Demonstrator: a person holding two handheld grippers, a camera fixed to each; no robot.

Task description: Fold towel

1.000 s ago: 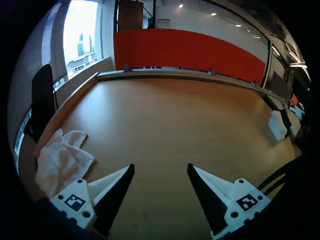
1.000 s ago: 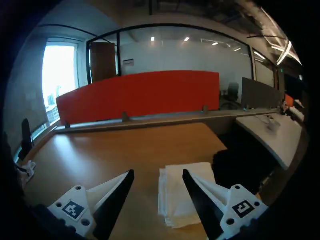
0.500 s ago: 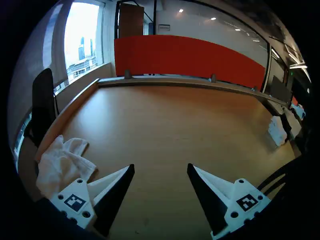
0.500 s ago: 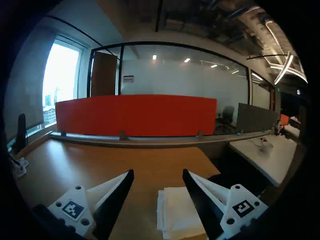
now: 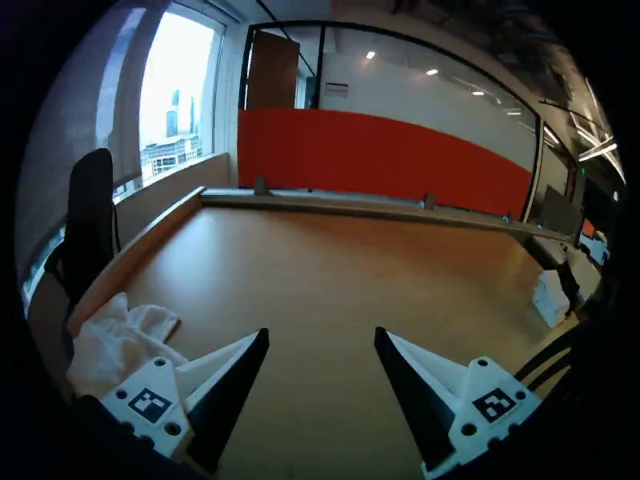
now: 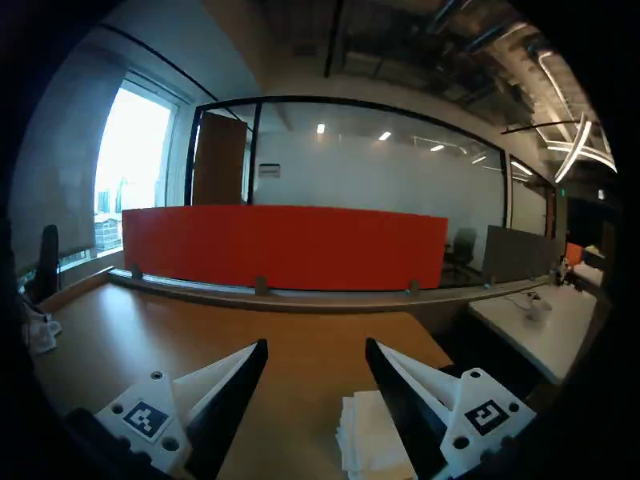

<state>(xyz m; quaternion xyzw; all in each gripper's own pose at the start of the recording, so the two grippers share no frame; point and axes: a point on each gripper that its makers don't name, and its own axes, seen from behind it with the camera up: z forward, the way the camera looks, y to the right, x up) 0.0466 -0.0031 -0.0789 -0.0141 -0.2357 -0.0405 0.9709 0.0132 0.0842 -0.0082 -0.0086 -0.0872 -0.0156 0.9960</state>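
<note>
The left gripper point(image 5: 321, 331) is hovering over the wooden table point(image 5: 320, 256) with its fingers standing wide apart and gripping nothing, and a crumpled white towel point(image 5: 112, 344) is lying just outside its left finger at the table's edge. The right gripper point(image 6: 316, 342) is likewise holding its fingers spread and empty, with a folded stack point(image 6: 370, 436) lying low between them, partly behind the right finger. Far ahead of both claws, a red partition point(image 5: 384, 160) is running along the table's back edge.
</note>
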